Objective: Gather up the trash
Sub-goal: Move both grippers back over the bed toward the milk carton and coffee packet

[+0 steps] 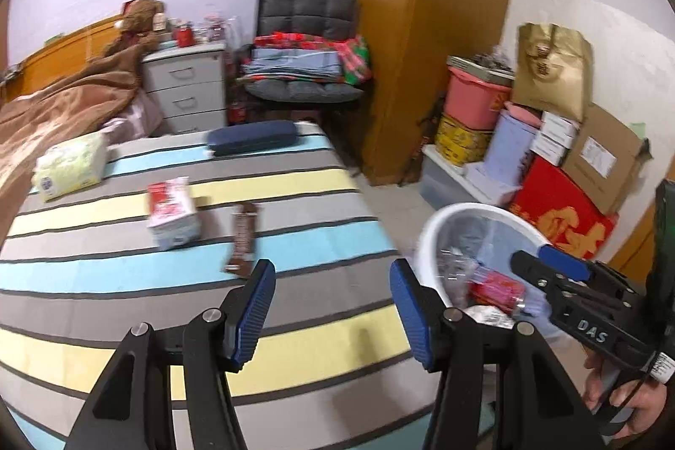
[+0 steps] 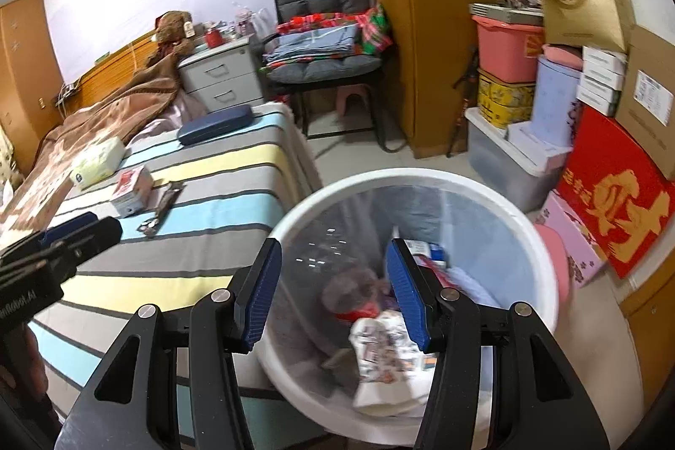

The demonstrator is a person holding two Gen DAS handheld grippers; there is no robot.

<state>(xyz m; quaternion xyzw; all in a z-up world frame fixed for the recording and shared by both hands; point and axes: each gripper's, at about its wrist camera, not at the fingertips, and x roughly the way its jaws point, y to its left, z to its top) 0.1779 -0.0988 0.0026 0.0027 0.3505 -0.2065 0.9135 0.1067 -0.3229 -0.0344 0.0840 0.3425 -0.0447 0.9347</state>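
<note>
My left claw [image 1: 332,306] hangs released and empty over the near edge of the striped bed [image 1: 126,357], its blue pads well apart. My right claw [image 2: 333,292] is likewise released and empty, held directly above the white trash bin [image 2: 544,239] that stands on the floor just right of the bed. Inside the bin I see a printed white wrapper [image 2: 379,348], a red item and other blurred scraps I cannot identify. On the bed, just beyond the left claw, lies a brown wrapper [image 1: 242,239], lengthwise and flat. Just left of it sits a red-and-white carton [image 1: 173,214], near but apart. Farther left rests a pale green tissue pack [image 1: 69,169], beside a brown blanket [image 1: 50,112]. At the far end of the bed lies a dark blue case [image 1: 253,138]. Beyond the bed stand a grey drawer unit [image 1: 185,87] and a dark chair [image 1: 306,28] bearing folded cloth. On the right, past the bin, boxes and a pink tub [image 1: 474,93] are stacked against the wall.
</note>
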